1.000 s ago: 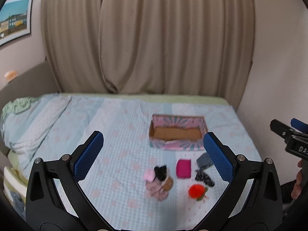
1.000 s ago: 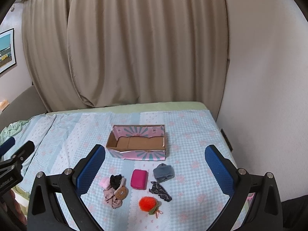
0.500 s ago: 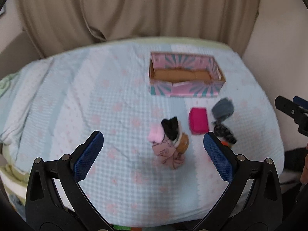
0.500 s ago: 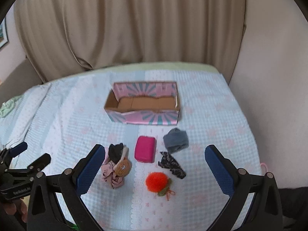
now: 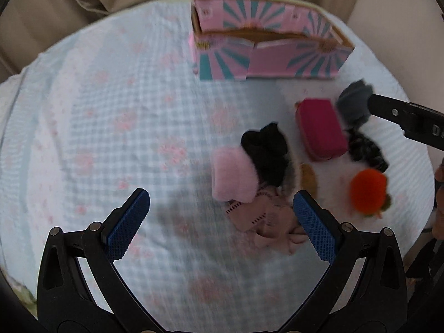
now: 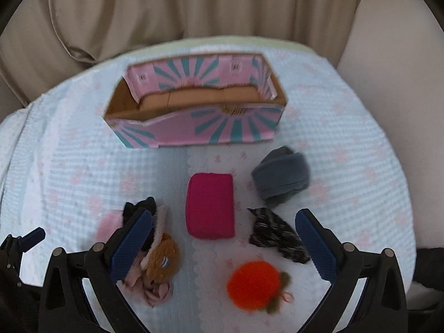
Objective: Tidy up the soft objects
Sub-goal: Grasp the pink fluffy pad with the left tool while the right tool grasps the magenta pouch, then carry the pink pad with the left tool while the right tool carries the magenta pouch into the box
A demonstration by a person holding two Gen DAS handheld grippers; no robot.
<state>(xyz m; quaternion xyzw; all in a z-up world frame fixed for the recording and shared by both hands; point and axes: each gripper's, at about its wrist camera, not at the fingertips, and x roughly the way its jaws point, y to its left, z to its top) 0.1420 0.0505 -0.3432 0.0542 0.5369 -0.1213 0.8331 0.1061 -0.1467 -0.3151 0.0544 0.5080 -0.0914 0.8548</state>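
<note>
Checked bedding (image 6: 69, 166) is spread beneath soft items clustered before the empty box (image 6: 194, 127) (presumably for loading); left gripper (image 5: 222, 222) and right gripper (image 6: 222, 247) are held spread above them.

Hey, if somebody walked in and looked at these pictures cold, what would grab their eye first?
Probably the pink and teal sunburst cardboard box, open and empty at the far side of the pale blue bedspread. Next, the bright soft things lying in front of it: a magenta pouch in the middle and a fuzzy orange ball nearest the camera. Both hand-held grippers, left and right, hang open above the pile.
</note>
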